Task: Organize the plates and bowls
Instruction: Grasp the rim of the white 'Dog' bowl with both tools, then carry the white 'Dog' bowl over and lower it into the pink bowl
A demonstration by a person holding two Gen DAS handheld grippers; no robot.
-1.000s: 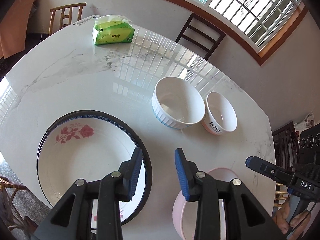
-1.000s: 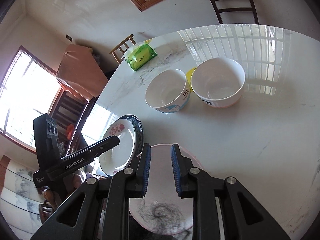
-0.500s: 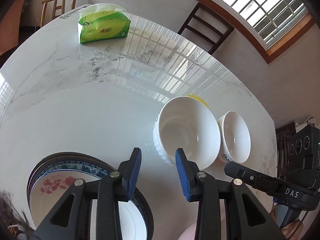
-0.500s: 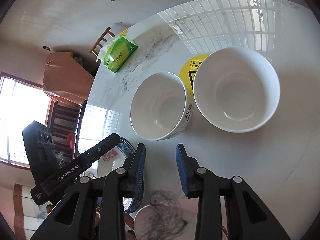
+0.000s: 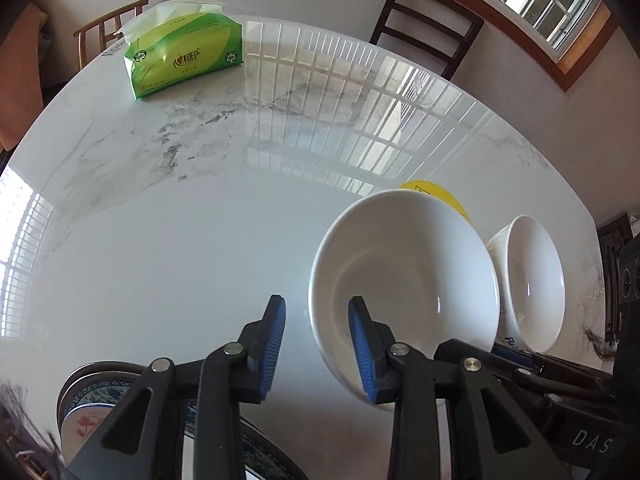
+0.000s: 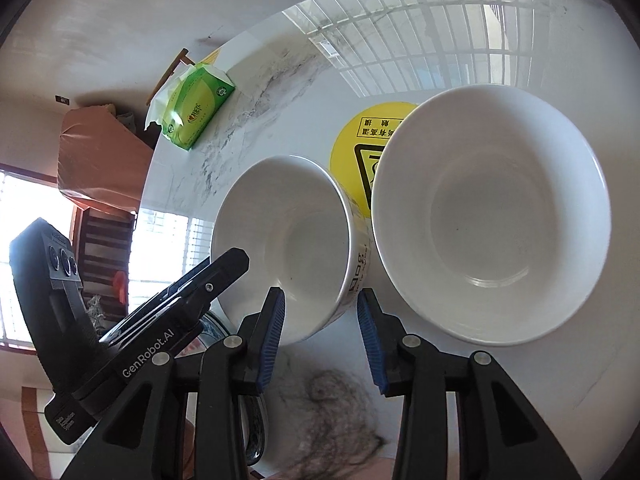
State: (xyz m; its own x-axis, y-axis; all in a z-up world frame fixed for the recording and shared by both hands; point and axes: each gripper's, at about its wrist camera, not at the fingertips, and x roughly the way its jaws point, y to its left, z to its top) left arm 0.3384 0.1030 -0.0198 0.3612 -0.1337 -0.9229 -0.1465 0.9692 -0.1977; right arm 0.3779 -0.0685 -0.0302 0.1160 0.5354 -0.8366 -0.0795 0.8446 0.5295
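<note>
Two white bowls stand side by side on the marble table (image 5: 180,220). My left gripper (image 5: 316,340) straddles the near rim of the left bowl (image 5: 404,280), one pad inside and one outside. Its jaws are closing, with a gap still showing beside the rim. My right gripper (image 6: 322,328) hovers over the near side of the two bowls. Its jaws are opening, and the printed wall of the left bowl (image 6: 284,244) shows between them, untouched. The right bowl (image 6: 492,212) lies just right of that gripper. A stack of flowered, blue-rimmed plates (image 5: 92,400) sits at the lower left.
A round yellow sticker (image 6: 360,148) lies behind the bowls. A green tissue pack (image 5: 184,60) rests near the far edge. A pale plate with a dark scribbled pattern (image 6: 320,408) is under my right gripper. Chairs (image 5: 424,28) stand beyond the table.
Both grippers have moved forward and down, from over the plates to the bowls. The right jaws have widened. The left gripper now has the left bowl's rim between its fingers.
</note>
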